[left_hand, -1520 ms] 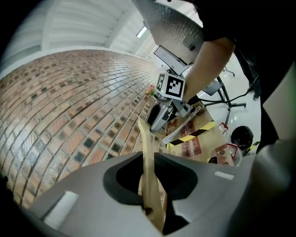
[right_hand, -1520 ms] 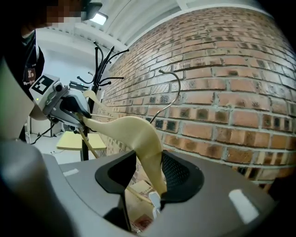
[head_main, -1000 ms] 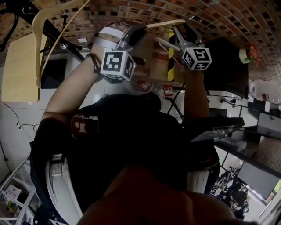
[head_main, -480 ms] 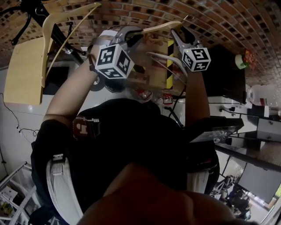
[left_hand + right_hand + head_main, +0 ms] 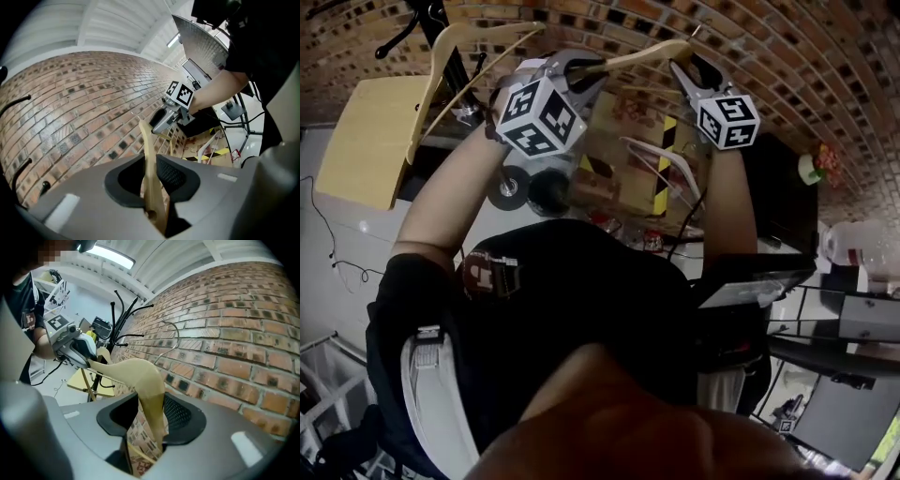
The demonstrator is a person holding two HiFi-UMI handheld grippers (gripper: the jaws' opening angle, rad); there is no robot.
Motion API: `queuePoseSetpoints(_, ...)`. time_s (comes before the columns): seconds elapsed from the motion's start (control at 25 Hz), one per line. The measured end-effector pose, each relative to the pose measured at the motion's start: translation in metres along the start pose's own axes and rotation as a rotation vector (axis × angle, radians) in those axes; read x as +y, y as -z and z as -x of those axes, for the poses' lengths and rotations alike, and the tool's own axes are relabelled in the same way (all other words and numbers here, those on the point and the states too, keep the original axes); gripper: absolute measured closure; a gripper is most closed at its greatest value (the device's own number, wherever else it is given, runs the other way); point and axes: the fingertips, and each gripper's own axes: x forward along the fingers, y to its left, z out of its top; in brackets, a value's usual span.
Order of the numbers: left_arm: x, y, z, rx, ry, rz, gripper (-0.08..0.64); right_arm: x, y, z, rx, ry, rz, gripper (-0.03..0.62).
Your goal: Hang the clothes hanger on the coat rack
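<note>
Wooden and pale, the clothes hanger [image 5: 642, 56] is being pinched at both ends. The left tool [image 5: 152, 176] is clamping one arm of it edge-on between its dark pads. The right tool [image 5: 150, 416] is clamping the other arm, where the wood is curving down into the jaws. Seen from the head view, the left tool [image 5: 581, 67] and the right tool [image 5: 684, 70] are holding the hanger raised and roughly level in front of the person, each with its marker cube [image 5: 539, 114] facing the camera. In the right gripper view the hanger [image 5: 136, 371] is stretching away to the left tool [image 5: 77, 350], and its wire hook [image 5: 171, 341] is standing up against the brick wall [image 5: 225, 333].

Further out, the black coat rack [image 5: 122, 324] is spreading its prongs beside the wall, apart from the held hanger. In the head view the rack [image 5: 422, 19] is sitting at the upper left, with a second wooden hanger [image 5: 441, 56] showing against it and a pale wooden board [image 5: 366, 141] below.
</note>
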Motion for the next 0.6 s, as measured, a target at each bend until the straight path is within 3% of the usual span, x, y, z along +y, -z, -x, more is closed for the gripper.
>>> queuePoseSetpoints(0.6,0.085,-0.018,0.102,0.136,-0.225,0.011,0.485,0.041,-0.141,-0.054,-0.117,-0.203,0.132,0.408)
